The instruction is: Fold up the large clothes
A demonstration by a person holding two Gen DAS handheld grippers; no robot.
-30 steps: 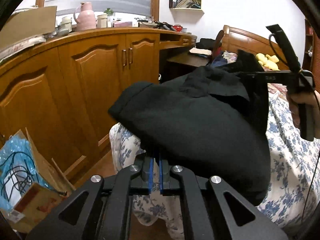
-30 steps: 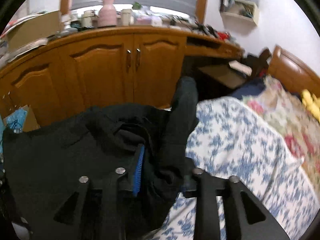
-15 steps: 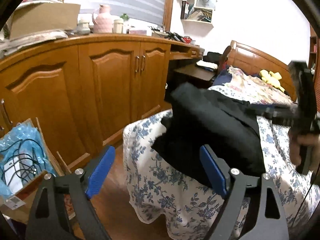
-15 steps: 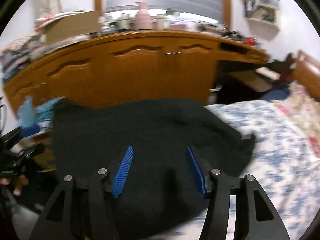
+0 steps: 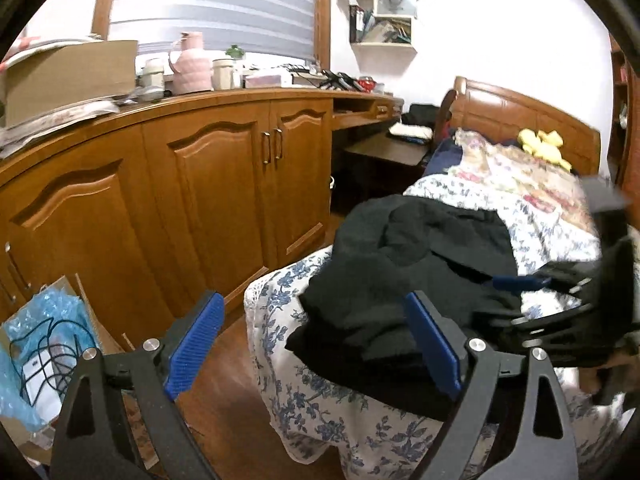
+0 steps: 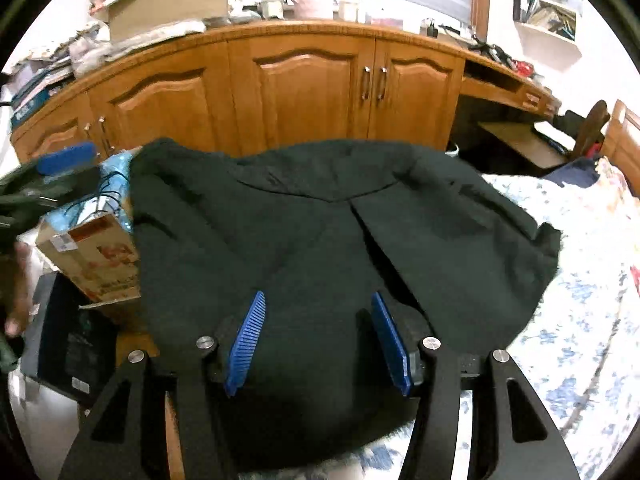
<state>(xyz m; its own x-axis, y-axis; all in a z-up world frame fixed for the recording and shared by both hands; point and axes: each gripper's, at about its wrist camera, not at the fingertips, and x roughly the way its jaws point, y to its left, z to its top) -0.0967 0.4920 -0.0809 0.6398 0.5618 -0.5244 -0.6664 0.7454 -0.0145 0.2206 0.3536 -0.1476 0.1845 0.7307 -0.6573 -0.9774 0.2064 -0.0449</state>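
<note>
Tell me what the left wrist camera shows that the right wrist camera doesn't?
Only the left wrist view shows the bed's wooden headboard and a yellow plush toy. Only the right wrist view shows the printed cardboard box on the floor. Both show the black garment on the floral bedspread, the wooden cabinets and the pink jug.

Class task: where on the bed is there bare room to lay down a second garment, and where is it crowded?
Free: the floral sheet right of the black garment. Crowded: the bed's corner, under that garment, and the head end by the yellow toy.
</note>
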